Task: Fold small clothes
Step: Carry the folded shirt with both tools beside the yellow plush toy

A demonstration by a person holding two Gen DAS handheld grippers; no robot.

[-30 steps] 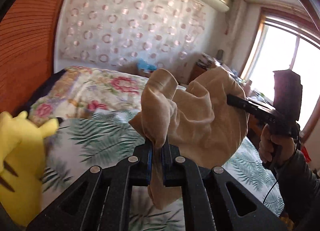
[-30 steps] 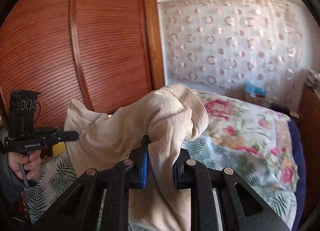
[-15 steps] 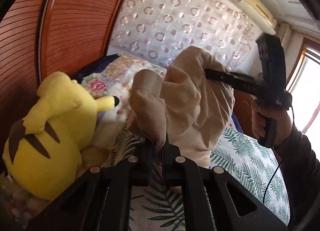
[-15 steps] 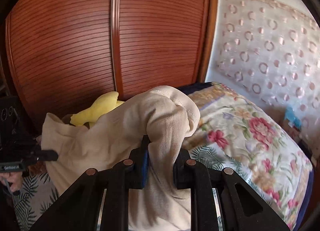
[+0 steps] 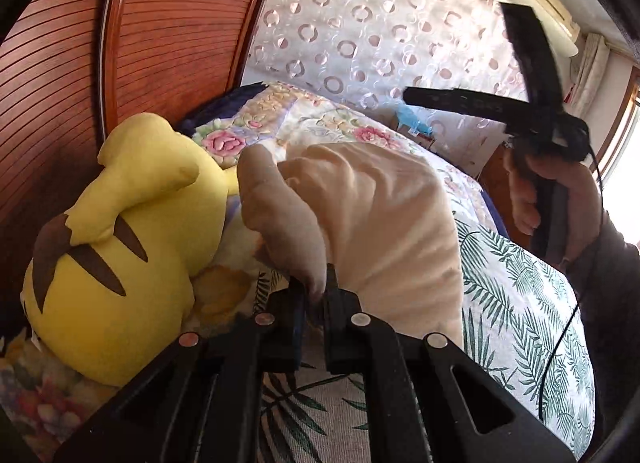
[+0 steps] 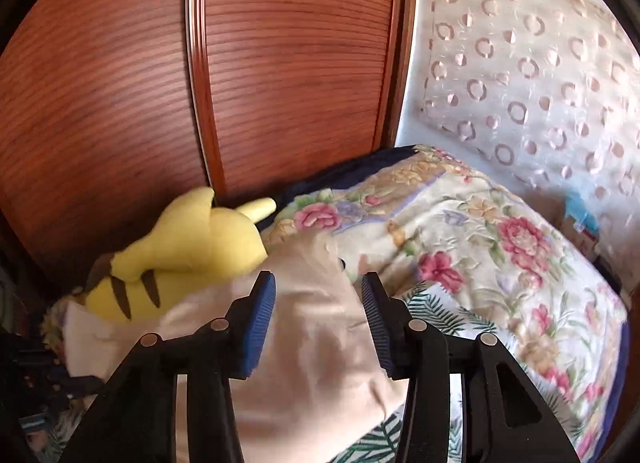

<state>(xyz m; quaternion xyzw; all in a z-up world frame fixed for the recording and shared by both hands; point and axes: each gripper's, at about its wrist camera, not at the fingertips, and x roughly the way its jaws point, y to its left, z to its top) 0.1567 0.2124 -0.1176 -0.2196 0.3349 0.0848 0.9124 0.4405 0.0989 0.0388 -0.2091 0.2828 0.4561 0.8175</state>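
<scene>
Beige garment [image 5: 384, 223] was held up between both grippers half a second ago; since then the right gripper [image 6: 318, 303] has let go, its blue-padded jaws now standing wide apart with nothing between them, and the cloth has dropped from a raised drape to a heap on the bed [image 5: 520, 295]. The left gripper [image 5: 314, 301] still pinches a bunched fold of the garment, jaws closed on it, just as before. In the left wrist view the right gripper shows at the upper right, held in the person's right hand [image 5: 560, 203], up and apart from the cloth. The bed carries a white sheet with green palm leaves, and further back a floral quilt [image 6: 480, 231] with pink roses. A yellow plush toy [image 5: 132, 231] with brown stripes lies at the bed's left side against the reddish slatted wooden doors [image 6: 280, 63], touching the garment's edge. A sheer curtain [image 5: 360, 23] with ring patterns covers the far wall. From the right wrist view the garment lies below and between the spread jaws, reaching left to the plush toy
</scene>
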